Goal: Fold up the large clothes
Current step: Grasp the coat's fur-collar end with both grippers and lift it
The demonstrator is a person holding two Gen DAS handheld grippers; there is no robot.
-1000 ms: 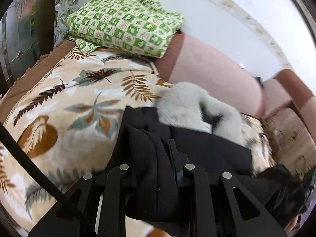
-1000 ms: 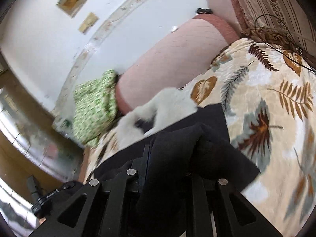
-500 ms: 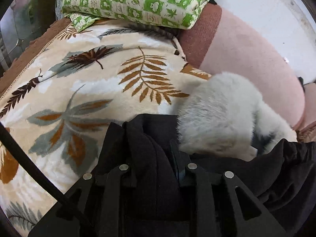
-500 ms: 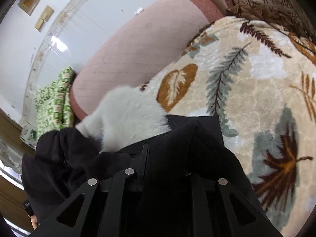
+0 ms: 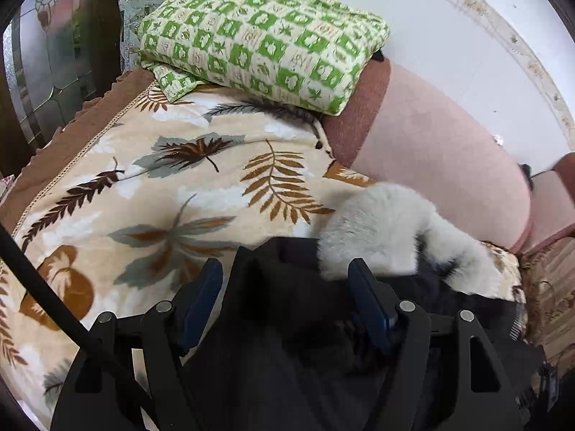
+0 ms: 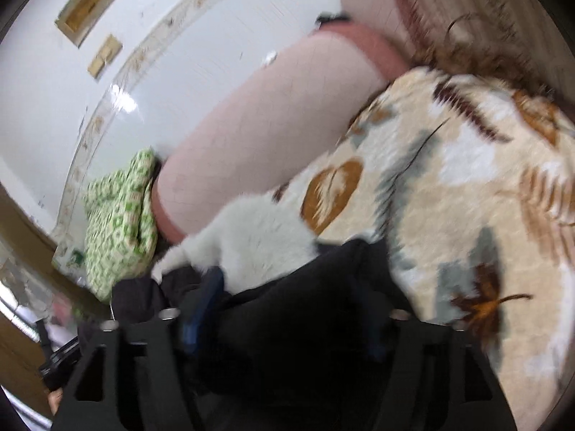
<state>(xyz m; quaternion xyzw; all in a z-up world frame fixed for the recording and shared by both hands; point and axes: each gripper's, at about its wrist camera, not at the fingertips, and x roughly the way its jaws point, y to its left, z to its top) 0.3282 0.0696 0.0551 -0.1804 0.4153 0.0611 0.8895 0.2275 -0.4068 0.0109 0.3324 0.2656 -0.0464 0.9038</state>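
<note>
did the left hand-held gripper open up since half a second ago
Yes. The left hand-held gripper, shut on the black coat before, now has its fingers spread apart, and it sits farther back from the green checked cushion.

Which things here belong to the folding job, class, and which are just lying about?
Job: black coat, its white fur collar, left gripper, right gripper.

Lying about: green checked bedding, leaf-print blanket, pink bolster.
</note>
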